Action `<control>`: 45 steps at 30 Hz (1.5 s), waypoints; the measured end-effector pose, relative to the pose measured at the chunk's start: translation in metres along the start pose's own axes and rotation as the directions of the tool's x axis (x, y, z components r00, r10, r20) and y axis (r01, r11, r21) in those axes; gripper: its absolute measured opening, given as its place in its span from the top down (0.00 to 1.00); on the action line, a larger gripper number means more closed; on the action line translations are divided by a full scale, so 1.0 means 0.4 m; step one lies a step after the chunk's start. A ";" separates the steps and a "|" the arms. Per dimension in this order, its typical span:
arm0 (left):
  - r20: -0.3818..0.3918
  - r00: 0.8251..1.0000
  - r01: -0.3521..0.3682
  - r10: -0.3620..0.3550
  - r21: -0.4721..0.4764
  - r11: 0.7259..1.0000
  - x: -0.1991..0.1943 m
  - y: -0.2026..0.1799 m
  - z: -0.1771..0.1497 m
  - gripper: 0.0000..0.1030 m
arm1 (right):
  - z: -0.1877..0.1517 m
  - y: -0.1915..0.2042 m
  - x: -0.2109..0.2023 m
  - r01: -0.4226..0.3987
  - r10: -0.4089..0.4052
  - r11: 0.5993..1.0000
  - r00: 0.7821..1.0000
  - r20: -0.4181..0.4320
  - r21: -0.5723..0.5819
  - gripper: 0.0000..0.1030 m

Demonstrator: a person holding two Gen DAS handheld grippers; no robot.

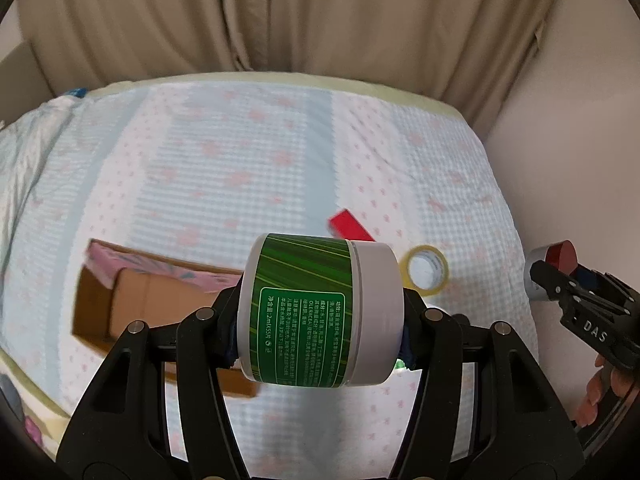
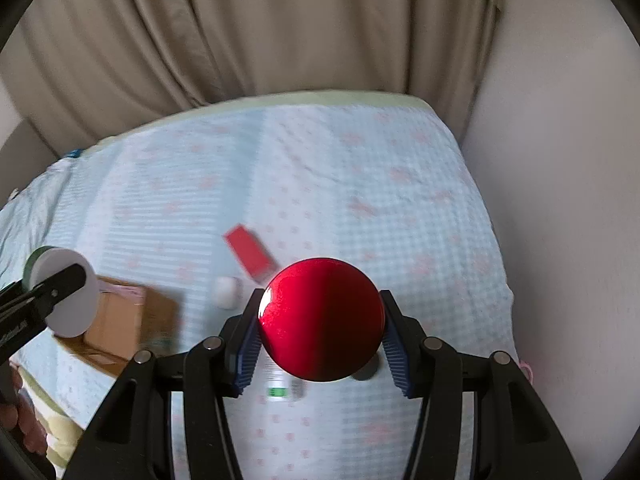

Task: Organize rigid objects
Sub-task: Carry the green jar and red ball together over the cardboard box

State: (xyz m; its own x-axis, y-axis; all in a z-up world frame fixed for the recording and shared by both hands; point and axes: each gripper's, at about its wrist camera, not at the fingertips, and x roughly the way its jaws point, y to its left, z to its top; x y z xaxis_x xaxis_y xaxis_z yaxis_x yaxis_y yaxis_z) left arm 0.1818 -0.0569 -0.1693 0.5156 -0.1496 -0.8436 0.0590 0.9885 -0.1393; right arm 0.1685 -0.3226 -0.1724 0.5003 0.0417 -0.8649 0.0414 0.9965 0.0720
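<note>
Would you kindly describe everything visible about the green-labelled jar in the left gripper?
The jar is a squat white cylinder, plastic by its look, wrapped in a green striped label with small white print. Its white lid is on. It lies sideways, lid end to the picture's right, clamped at both ends by the left gripper and lifted clear of the bed, above the cardboard box.
</note>
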 end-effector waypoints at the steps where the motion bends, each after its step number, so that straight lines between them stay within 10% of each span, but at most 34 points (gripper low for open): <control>1: 0.006 1.000 0.001 -0.001 -0.004 1.000 -0.015 0.029 0.003 0.49 | 0.002 0.027 -0.014 -0.008 0.008 1.000 1.000 0.009 -0.009 0.52; 23: -0.122 0.992 0.044 -0.024 0.163 0.986 0.069 0.648 0.061 0.48 | -0.020 0.728 0.046 -0.047 0.050 0.997 0.998 -0.041 0.058 0.52; 35: -0.288 0.957 0.033 0.027 0.201 0.979 0.296 0.717 0.007 0.49 | -0.081 0.879 0.287 -0.058 0.053 0.998 0.974 -0.218 -0.016 0.52; 45: -0.454 0.888 0.080 0.080 0.324 0.943 0.513 0.658 -0.099 0.49 | -0.168 0.893 0.510 -0.129 0.061 0.975 0.939 -0.338 -0.183 0.52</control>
State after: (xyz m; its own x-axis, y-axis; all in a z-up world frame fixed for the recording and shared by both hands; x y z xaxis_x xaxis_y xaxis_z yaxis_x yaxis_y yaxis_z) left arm 0.2692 0.1717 -0.3998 0.0747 -0.0635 -0.9952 0.3740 0.9269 -0.0311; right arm 0.2274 0.0466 -0.3566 0.1804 0.1245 -0.9757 -0.1829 0.9789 0.0911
